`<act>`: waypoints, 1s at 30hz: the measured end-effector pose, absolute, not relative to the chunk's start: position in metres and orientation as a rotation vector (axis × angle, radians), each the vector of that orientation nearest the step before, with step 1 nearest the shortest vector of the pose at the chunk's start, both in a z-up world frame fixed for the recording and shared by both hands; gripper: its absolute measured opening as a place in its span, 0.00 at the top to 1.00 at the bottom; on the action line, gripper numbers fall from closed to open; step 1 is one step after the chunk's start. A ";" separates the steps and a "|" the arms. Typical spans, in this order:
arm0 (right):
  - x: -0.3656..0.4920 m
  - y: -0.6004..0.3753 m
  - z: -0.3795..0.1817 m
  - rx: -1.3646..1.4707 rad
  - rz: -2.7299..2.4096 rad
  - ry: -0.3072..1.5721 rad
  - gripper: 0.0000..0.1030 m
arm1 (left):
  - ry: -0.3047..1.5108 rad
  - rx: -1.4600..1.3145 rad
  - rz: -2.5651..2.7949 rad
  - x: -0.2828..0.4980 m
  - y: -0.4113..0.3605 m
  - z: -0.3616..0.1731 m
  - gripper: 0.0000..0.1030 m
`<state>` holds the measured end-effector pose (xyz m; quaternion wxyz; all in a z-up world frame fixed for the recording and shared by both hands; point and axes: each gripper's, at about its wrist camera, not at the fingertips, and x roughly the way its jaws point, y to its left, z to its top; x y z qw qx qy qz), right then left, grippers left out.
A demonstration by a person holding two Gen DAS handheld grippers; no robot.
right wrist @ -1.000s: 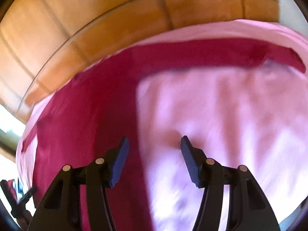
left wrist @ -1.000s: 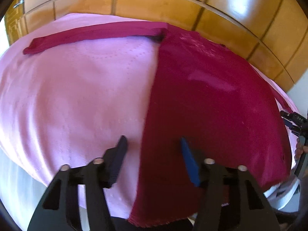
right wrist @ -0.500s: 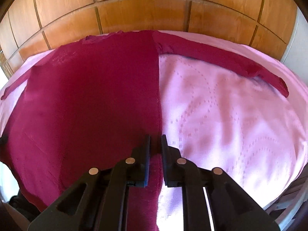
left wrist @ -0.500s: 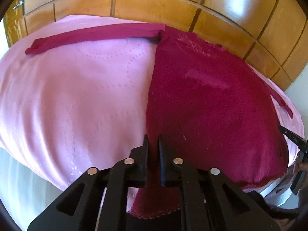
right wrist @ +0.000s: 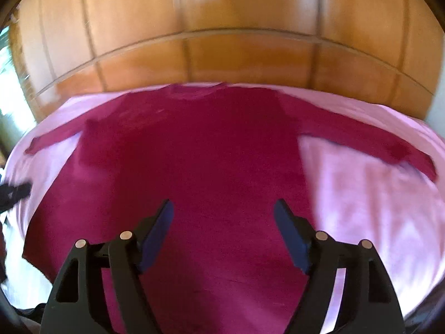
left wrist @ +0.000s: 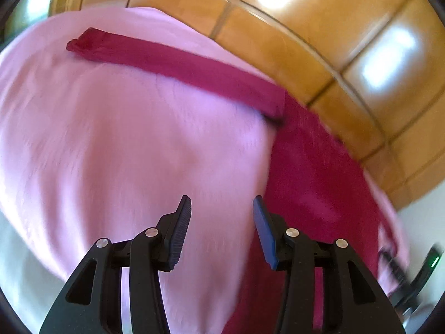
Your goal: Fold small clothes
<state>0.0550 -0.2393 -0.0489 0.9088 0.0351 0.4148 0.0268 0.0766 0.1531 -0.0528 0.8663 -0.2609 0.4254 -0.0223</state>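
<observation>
on a pink quilted bedspread beneath a wooden panelled headboard, a magenta long-sleeved top lies flat with both sleeves stretched out to the sides, nothing yet folded. the right gripper hovers over the body of the top near its hem, its jaws having just been opening, spread wide with nothing between them; the left gripper hangs above bare bedspread just beside the garment's side edge, its jaws likewise just opened and empty. both views are blurred, so fine texture is hard to read. the top looks like thin, soft knit: light, limp, likely to sag and drag on the bedding, not fragile. a pinch at a hem corner, a shoulder seam or a cuff would probably give the cleanest hold, since a grab in the middle of the panel would only bunch it. the left sleeve runs well out across open bedspread, and the right sleeve reaches close to the far side of the bed. the hem lies near the bed's near edge, where cloth could slip off, while ample clear bedspread flanks the body for folding inward.
</observation>
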 end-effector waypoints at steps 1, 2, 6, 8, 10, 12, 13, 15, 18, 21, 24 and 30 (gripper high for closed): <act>0.059 -0.232 -0.055 0.067 0.073 0.869 0.25 | 0.883 -0.570 -0.051 0.084 0.156 -0.051 0.56; 0.064 -0.225 -0.062 0.060 0.084 0.883 0.25 | 0.876 -0.604 -0.061 0.097 0.159 -0.049 0.56; 0.069 -0.209 -0.086 -0.002 0.070 0.909 0.10 | 0.860 -0.657 -0.093 0.139 0.160 -0.044 0.56; 0.068 -0.207 -0.093 -0.016 0.069 0.891 0.06 | 0.876 -0.679 -0.093 0.160 0.160 -0.047 0.56; 0.069 -0.211 -0.097 0.013 0.080 0.901 0.02 | 0.904 -0.738 -0.109 0.181 0.161 -0.053 0.56; 0.074 -0.215 -0.099 0.045 0.096 0.918 0.02 | 0.925 -0.776 -0.125 0.196 0.156 -0.057 0.56; 0.076 -0.216 -0.099 0.049 0.100 0.925 0.02 | 0.927 -0.785 -0.144 0.201 0.151 -0.057 0.56; 0.078 -0.216 -0.100 0.054 0.104 0.933 0.02 | 0.915 -0.773 -0.185 0.207 0.135 -0.050 0.56; 0.078 -0.217 -0.100 0.055 0.116 0.939 0.02 | 0.908 -0.724 -0.230 0.213 0.112 -0.044 0.44; 0.074 -0.219 -0.101 0.057 0.124 0.916 0.02 | 0.959 -0.557 -0.212 0.219 0.084 -0.048 0.56; 0.072 -0.220 -0.102 0.067 0.126 0.902 0.02 | 1.028 -0.379 -0.087 0.221 0.069 -0.072 0.87; 0.072 -0.221 -0.101 0.071 0.135 0.904 0.02 | 0.970 -0.386 -0.051 0.198 0.072 -0.073 0.87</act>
